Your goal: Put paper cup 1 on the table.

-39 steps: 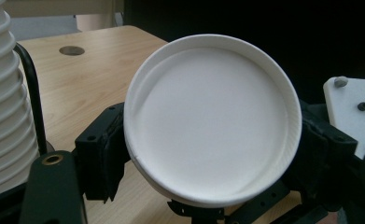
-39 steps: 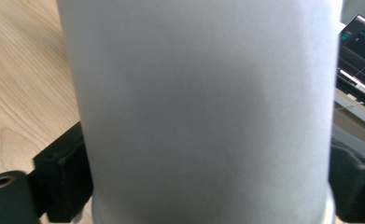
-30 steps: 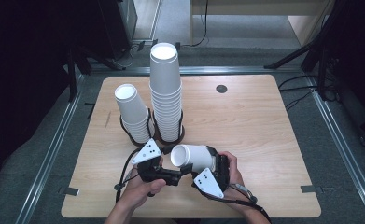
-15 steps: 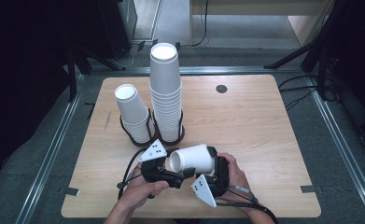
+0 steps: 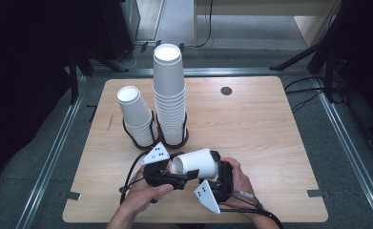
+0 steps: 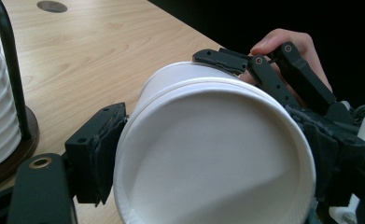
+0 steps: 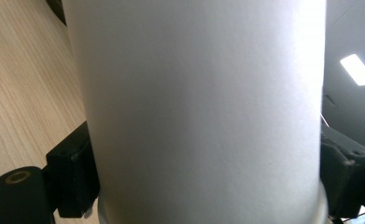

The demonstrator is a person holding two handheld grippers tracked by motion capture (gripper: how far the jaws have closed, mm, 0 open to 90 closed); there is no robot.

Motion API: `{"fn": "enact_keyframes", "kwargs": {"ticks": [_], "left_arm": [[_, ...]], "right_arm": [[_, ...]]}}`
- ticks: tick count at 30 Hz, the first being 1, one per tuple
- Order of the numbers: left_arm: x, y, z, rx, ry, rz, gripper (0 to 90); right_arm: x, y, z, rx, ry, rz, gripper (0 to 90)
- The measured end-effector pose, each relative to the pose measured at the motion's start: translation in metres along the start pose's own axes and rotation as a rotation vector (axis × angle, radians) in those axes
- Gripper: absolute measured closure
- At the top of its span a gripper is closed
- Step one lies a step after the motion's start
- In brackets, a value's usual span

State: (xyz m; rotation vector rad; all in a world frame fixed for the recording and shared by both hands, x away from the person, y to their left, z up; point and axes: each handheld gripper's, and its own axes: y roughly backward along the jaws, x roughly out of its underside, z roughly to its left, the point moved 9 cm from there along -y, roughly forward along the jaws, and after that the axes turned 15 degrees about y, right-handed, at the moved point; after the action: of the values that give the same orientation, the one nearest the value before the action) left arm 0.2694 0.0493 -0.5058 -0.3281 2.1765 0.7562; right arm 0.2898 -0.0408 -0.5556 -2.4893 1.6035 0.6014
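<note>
**One cup between my two grippers, near edge of the table**

High view: I have a white paper cup [image 5: 196,163] lying on its side above the near middle of the table [image 5: 270,129], its closed base turned toward my left gripper [image 5: 161,172] and its open mouth toward my right gripper [image 5: 212,179]. My left hand [image 5: 143,193] and right hand [image 5: 239,179] wrap the two tools from below, close together. Each gripper carries a grey three-cornered plate.

Left gripper view: the cup [image 6: 213,149] presents its recessed base to the camera. My left jaws stand wide, one pad against the cup wall at the left, the other at the right rim of the base, so they appear closed on the cup. The right gripper's dark linkage [image 6: 273,74] lies over the far side of the cup, with fingers [image 6: 283,44] behind it.

Right gripper view: the cup wall [image 7: 203,112] rises straight up between my right jaws, which stand wide apart and press it on both sides just above the rolled rim.

Behind the grippers, a short stack [image 5: 136,117] and a tall stack [image 5: 170,95] of cups stand upright side by side, each inside a dark wire holder [image 5: 153,138], well apart from the held cup
</note>
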Motion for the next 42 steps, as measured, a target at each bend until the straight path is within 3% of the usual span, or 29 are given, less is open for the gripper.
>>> {"fn": "enact_keyframes", "kwargs": {"ticks": [3,11,27,36,37,42], "left_arm": [[0.001,0.001,-0.001,0.003,-0.022,0.002,19.2],[0.002,-0.001,-0.001,0.0,-0.033,0.005,21.7],[0.0,0.005,0.001,0.044,-0.011,0.008,24.7],[-0.009,0.014,0.006,0.032,0.006,-0.053,25.0],[-0.01,0.016,0.008,0.011,-0.008,-0.065,25.0],[-0.017,0.022,0.011,0.002,0.002,-0.125,25.1]], "right_arm": [[0.0,0.0,0.001,-0.002,-0.003,0.005,11.9],[0.003,-0.002,0.001,-0.009,0.001,0.014,7.8],[0.004,-0.001,-0.003,-0.042,-0.004,0.006,1.9],[0.014,-0.002,-0.01,-0.042,-0.029,0.028,0.8],[0.017,-0.002,-0.012,-0.038,-0.044,0.042,0.7],[0.024,-0.001,-0.018,-0.033,-0.107,0.065,0.8]]}}
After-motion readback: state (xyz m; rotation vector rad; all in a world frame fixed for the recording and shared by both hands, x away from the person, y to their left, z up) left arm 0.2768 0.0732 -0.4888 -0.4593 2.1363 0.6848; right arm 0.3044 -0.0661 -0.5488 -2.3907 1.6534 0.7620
